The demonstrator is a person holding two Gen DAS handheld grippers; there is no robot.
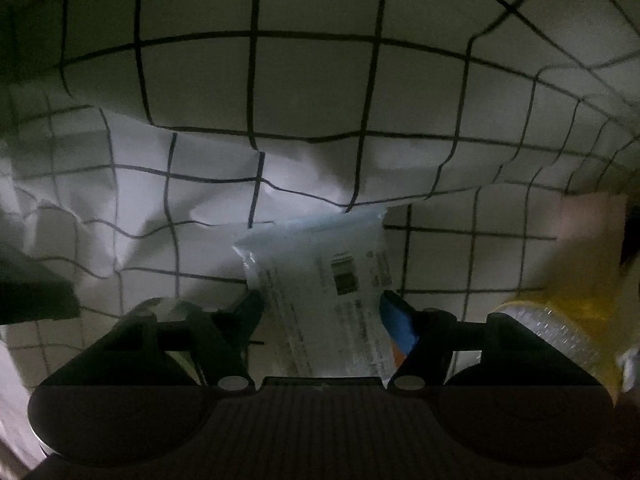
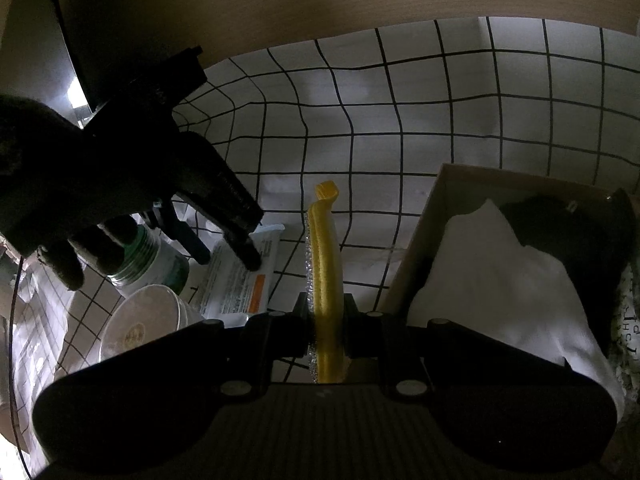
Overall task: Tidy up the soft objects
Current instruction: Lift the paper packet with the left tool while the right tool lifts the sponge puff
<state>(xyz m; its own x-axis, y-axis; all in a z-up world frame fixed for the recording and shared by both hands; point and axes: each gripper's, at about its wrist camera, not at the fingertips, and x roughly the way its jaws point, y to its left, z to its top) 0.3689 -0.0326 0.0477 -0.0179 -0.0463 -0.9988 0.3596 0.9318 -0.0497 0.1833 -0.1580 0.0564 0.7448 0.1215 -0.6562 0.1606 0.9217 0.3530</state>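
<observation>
A white printed packet [image 1: 320,280] lies on the black-gridded white cloth [image 1: 312,80]. My left gripper [image 1: 324,312] points straight down over it, one blue-padded finger against each long edge, and the packet's left edge is crumpled. The right wrist view shows the same gripper [image 2: 224,254] held by a dark-gloved hand [image 2: 40,200], its fingertips at the packet [image 2: 236,284]. My right gripper [image 2: 324,306] is shut on a yellow sponge [image 2: 324,248] with a glittery side, held upright above the cloth. This sponge [image 1: 560,328] also shows at the right edge of the left wrist view.
A cardboard box [image 2: 424,240] at the right holds a white cloth [image 2: 500,280] and something dark [image 2: 560,224]. A green-lidded jar [image 2: 156,256] and a clear lidded tub [image 2: 140,320] stand left of the packet. The gridded cloth is rumpled [image 1: 120,200]. A wooden panel [image 2: 360,0] backs the scene.
</observation>
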